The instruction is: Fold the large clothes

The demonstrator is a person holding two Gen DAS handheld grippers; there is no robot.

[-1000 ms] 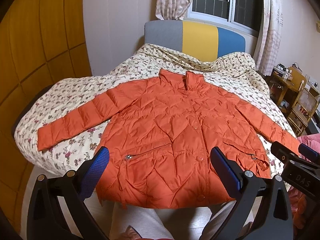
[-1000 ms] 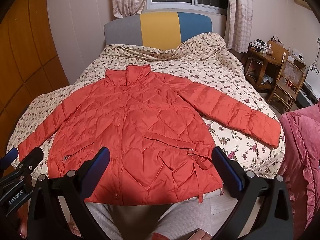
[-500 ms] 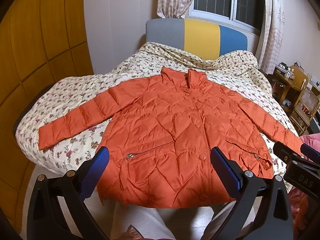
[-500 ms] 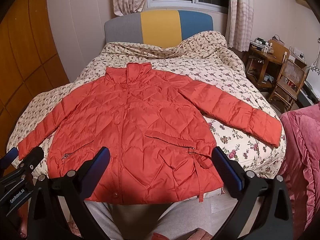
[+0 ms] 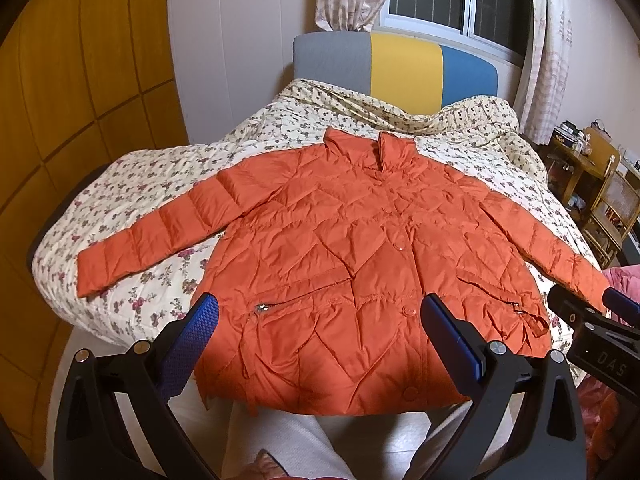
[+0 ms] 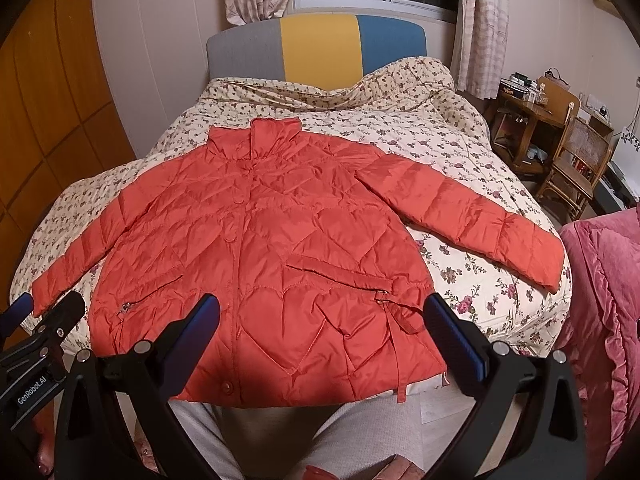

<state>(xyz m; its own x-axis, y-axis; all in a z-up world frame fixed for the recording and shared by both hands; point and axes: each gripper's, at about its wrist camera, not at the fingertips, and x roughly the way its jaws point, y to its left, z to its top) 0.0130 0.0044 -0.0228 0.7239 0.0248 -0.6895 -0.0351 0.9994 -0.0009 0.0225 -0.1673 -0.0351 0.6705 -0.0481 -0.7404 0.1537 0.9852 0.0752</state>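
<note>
We see warm, even indoor light on both views; the window (image 5: pixel 460 0) behind is dark. The orange puffer jacket (image 5: pixel 360 248) shows soft sheen ahead of the left gripper (image 5: pixel 320 336). Fisheye bending curves the edges, corners fall black, focus stays sharp.

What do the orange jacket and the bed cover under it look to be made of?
Orange jacket: likely a thin synthetic shell with puffy filling; it shows a slight sheen, stitched quilting and crinkled creases. Bed cover: looks like matte printed cotton or similar, quilted, with a small floral pattern; exact fibre cannot be told.
</note>
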